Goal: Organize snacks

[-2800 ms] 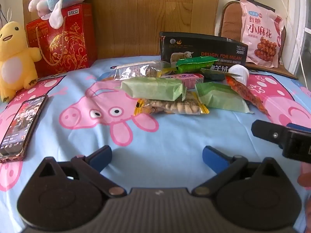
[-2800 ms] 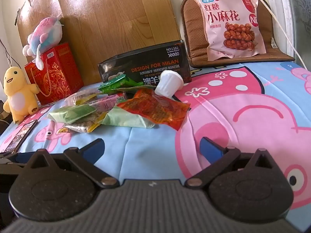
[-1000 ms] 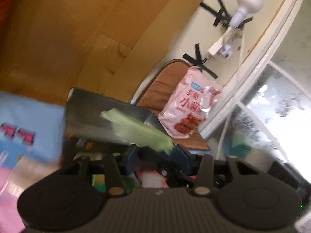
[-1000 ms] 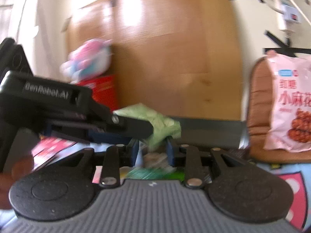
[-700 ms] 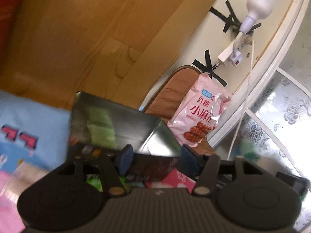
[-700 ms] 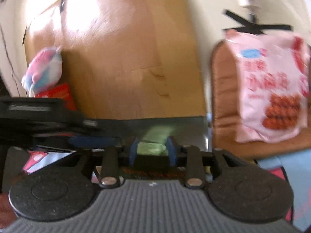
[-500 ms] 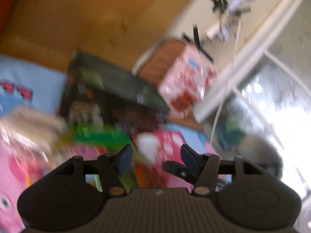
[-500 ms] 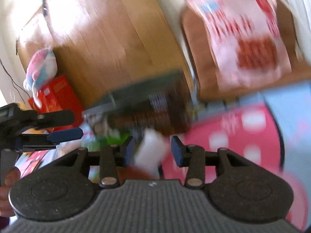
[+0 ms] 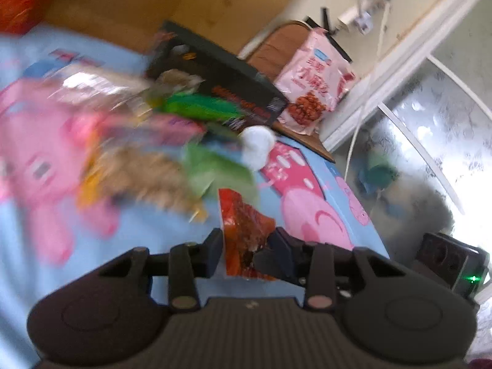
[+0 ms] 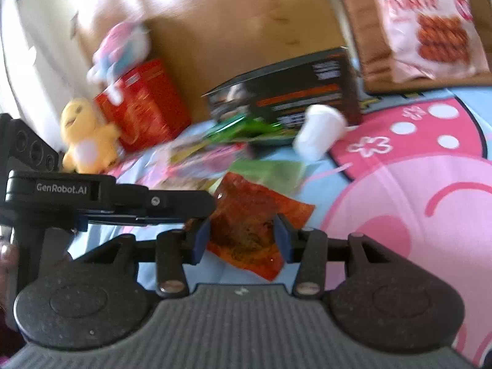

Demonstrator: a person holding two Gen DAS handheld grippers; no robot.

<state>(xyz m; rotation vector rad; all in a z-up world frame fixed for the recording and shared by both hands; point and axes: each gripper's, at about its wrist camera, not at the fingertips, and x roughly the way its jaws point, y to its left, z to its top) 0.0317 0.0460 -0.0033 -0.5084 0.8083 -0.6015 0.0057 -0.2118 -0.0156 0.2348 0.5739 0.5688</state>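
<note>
An orange-red snack packet [image 9: 246, 215] lies flat on the pig-print sheet [image 9: 153, 230], nearest of the pile. My left gripper [image 9: 247, 246] straddles it; its jaws are closing and the pads do not visibly press it. In the right wrist view the same packet [image 10: 246, 212] sits between the jaws of my right gripper [image 10: 243, 236], which are opening and stand apart from it. The left gripper [image 10: 200, 206] reaches in from the left to the packet's left corner. Behind it lie a light green packet [image 9: 215, 172], a biscuit pack [image 9: 141, 175] and a white cup [image 9: 256, 147], all blurred.
A black open box [image 10: 292, 92] stands behind the pile against the wooden board. A big pink snack bag [image 10: 430, 24] leans on a brown cushion at the back right. A yellow plush [image 10: 86, 135] and a red gift bag [image 10: 144, 104] stand at the back left.
Both grippers have come down from over the black box to the sheet. The light green packet they held a second ago is out of their jaws; the orange-red packet now lies between both pairs.
</note>
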